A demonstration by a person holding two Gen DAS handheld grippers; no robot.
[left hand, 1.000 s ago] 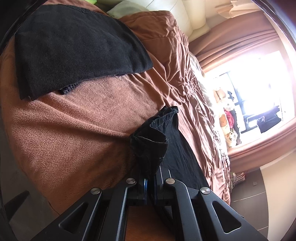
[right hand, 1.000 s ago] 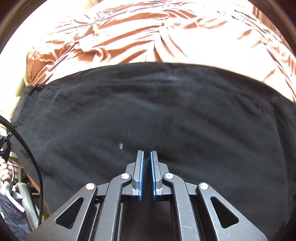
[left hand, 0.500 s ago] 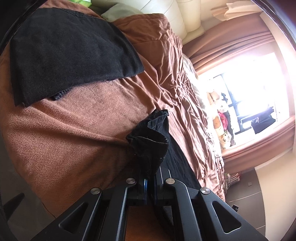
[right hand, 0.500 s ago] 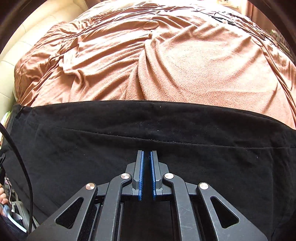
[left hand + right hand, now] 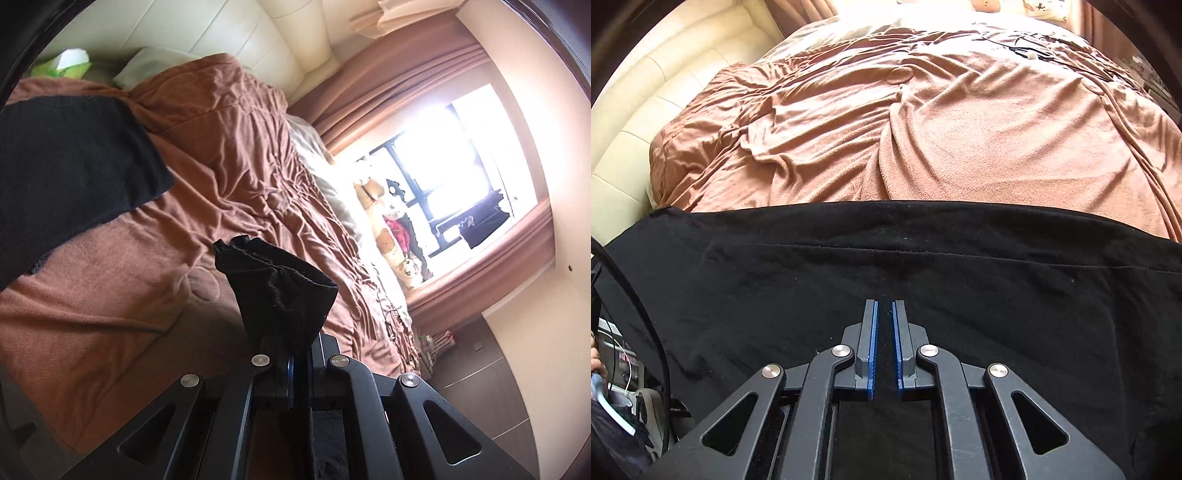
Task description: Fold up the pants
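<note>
**Pants: one end pinched and lifted, the other lying loose on the bed**

Left wrist view: The pants (image 5: pixel 280 291) are being gripped at one bunched end by the left hand-held gripper (image 5: pixel 300 363), whose jaws are clamping the black cloth between them. The bunch is standing up out of the jaws above the brown blanket (image 5: pixel 122 295) of the bed. A second dark garment (image 5: pixel 70 177) is lying flat on the blanket at the far left, well apart from the held end. The grip is looking shallow to me: only a crumpled wad is sitting between the jaws, so a quick pull could be dragging it free, or could be catching only one layer, leaving the fold crooked.

Right wrist view: The pants (image 5: pixel 886 266) are spreading wide across the near part of the bed, their far edge running left to right over the blanket (image 5: pixel 960 147). The right hand-held gripper (image 5: pixel 884 325) is hovering over the cloth with its jaws slightly parted and nothing between them. With that side unheld, the cloth may be sliding or wrinkling when the left end is carried over. A black cable (image 5: pixel 639 314) is hanging at the near left and might be snagging the fabric.
</note>
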